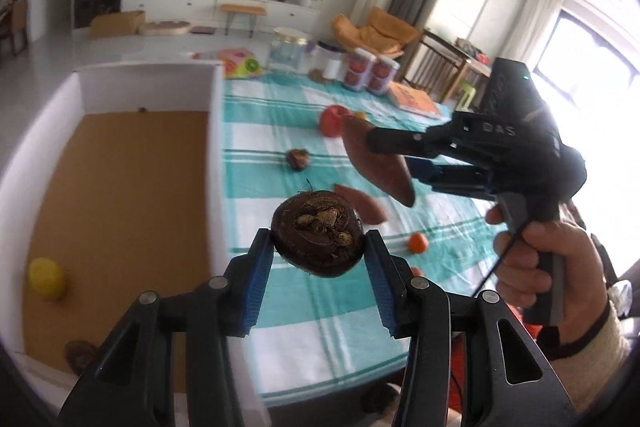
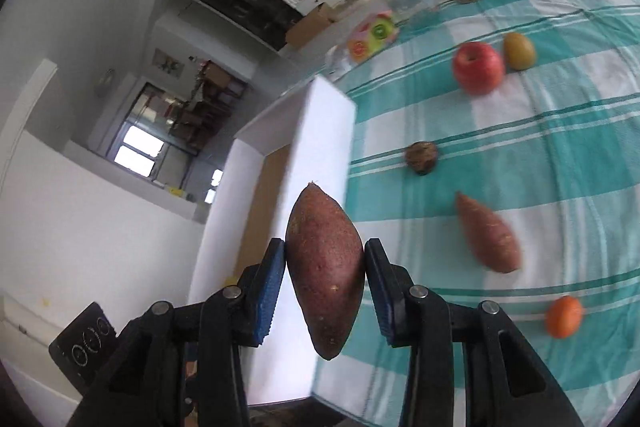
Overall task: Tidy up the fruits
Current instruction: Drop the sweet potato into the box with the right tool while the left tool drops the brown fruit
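Note:
My left gripper (image 1: 319, 247) is shut on a dark brown water chestnut (image 1: 318, 233), held above the checked tablecloth beside the white box (image 1: 216, 147). My right gripper (image 2: 325, 267) is shut on a reddish sweet potato (image 2: 326, 275), held in the air near the box's corner (image 2: 324, 131); it also shows in the left wrist view (image 1: 378, 163). On the cloth lie a second sweet potato (image 2: 488, 239), a red apple (image 2: 478, 67), a kiwi (image 2: 519, 50), a small brown chestnut (image 2: 421, 157) and a tangerine (image 2: 564, 315).
The box has a cardboard floor holding a yellow fruit (image 1: 46, 277) and a brown one (image 1: 80, 355). At the table's far edge stand two labelled jars (image 1: 370, 69), a clear container (image 1: 286, 51), a fruit toy (image 1: 240, 61) and an orange book (image 1: 414, 101).

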`<action>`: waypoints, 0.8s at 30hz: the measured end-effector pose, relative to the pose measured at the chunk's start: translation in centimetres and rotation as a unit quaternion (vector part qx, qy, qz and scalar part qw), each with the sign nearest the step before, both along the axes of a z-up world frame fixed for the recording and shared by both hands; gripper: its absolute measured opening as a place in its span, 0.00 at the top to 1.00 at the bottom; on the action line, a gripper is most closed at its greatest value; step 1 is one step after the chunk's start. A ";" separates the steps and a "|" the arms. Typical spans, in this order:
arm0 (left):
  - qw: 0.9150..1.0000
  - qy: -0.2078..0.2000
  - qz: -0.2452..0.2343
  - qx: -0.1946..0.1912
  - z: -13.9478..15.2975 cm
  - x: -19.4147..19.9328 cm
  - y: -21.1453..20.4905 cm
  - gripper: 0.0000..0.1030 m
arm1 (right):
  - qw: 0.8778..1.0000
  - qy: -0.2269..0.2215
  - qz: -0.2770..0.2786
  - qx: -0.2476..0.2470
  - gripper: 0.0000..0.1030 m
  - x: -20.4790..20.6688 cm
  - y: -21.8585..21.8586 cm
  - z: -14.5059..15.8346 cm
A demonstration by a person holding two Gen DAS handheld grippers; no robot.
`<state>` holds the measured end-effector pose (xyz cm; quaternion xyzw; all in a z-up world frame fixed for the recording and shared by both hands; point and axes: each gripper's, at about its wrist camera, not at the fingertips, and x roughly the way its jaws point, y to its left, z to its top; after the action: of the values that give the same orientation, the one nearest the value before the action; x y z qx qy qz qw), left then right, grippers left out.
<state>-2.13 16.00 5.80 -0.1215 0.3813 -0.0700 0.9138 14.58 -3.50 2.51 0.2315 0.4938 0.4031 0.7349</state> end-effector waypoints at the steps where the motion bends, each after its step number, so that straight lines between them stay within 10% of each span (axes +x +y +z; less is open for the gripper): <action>1: 1.000 0.002 0.026 0.015 0.0 -0.5 1.6 0.53 | 1.000 -0.004 0.022 0.006 0.60 -0.9 2.3 0.5; 12: 0.976 0.073 0.201 0.043 -6.1 -3.8 11.7 0.49 | 0.983 -0.018 0.164 -0.082 0.58 -7.7 17.9 -4.2; 16: 0.975 0.058 0.211 0.047 -5.7 -3.8 11.4 0.20 | 0.987 -0.031 0.145 -0.068 0.57 -7.2 17.0 -3.9; 24: 0.990 -0.005 0.136 0.038 -2.8 -2.0 5.5 0.16 | 0.987 -0.139 0.007 -0.084 0.47 -5.1 5.5 0.3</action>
<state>-4.14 21.49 2.99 -0.1367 0.3594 0.0693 0.9205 9.48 1.98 2.85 0.1074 0.4202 0.3937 0.8105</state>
